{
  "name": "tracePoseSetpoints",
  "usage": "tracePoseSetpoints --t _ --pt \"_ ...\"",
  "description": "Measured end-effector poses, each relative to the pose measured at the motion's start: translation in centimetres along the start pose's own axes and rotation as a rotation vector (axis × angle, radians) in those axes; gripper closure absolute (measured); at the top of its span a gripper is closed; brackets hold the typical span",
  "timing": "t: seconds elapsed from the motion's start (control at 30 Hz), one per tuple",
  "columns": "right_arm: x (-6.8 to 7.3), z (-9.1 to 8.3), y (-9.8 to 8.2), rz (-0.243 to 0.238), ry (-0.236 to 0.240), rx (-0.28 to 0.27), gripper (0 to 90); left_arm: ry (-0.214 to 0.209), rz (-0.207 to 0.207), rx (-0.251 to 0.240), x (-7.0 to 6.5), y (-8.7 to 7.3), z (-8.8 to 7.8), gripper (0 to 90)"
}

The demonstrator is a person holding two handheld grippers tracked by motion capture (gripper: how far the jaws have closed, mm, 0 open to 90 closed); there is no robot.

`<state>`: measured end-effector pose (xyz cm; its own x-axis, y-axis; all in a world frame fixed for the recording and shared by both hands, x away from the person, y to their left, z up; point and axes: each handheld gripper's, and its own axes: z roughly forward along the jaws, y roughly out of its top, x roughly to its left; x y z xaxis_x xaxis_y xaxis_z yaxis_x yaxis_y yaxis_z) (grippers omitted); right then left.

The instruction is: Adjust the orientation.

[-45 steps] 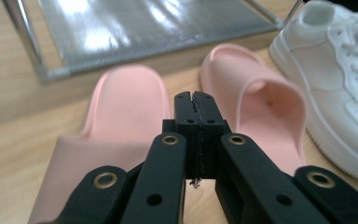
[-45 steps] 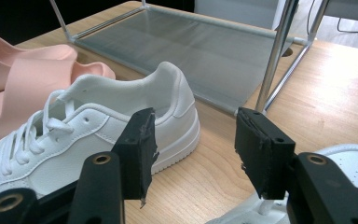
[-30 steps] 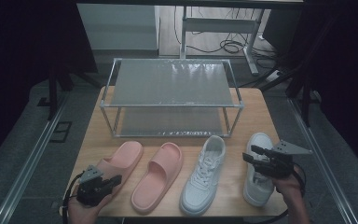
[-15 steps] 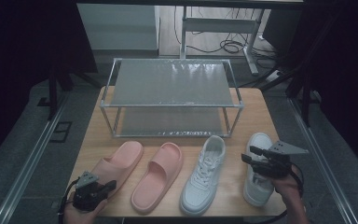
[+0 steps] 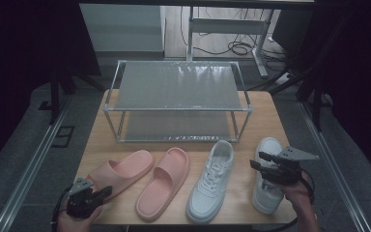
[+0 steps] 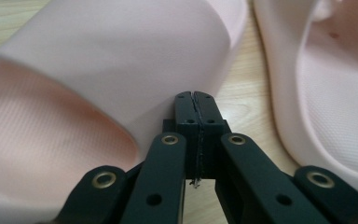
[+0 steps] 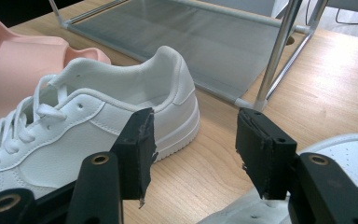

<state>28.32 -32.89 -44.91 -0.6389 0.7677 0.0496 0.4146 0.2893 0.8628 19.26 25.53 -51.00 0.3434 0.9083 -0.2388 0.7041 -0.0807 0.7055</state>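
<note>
The left gripper (image 6: 196,100), jaws pressed together, has slid back toward the pink slipper's (image 5: 117,172) heel, while the right gripper (image 7: 193,149) hovers spread over the white sneaker (image 5: 268,174).

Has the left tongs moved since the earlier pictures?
Yes. The left tongs have slid toward the near table edge, off the left pink slipper, which has not moved.
</note>
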Motion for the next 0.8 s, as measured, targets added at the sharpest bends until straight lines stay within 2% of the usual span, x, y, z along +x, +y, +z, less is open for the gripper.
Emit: tracePoseSetpoints --t 0.5,0.8 --pt "-0.2 -0.1 -0.1 0.0 -0.007 0.007 47.9 0.045 -0.025 -0.001 3.3 1.3 0.1 90.0" --pt "-0.1 -0.1 -0.1 -0.004 -0.01 0.012 47.6 0.049 -0.041 -0.003 4.5 2.0 0.5 90.0"
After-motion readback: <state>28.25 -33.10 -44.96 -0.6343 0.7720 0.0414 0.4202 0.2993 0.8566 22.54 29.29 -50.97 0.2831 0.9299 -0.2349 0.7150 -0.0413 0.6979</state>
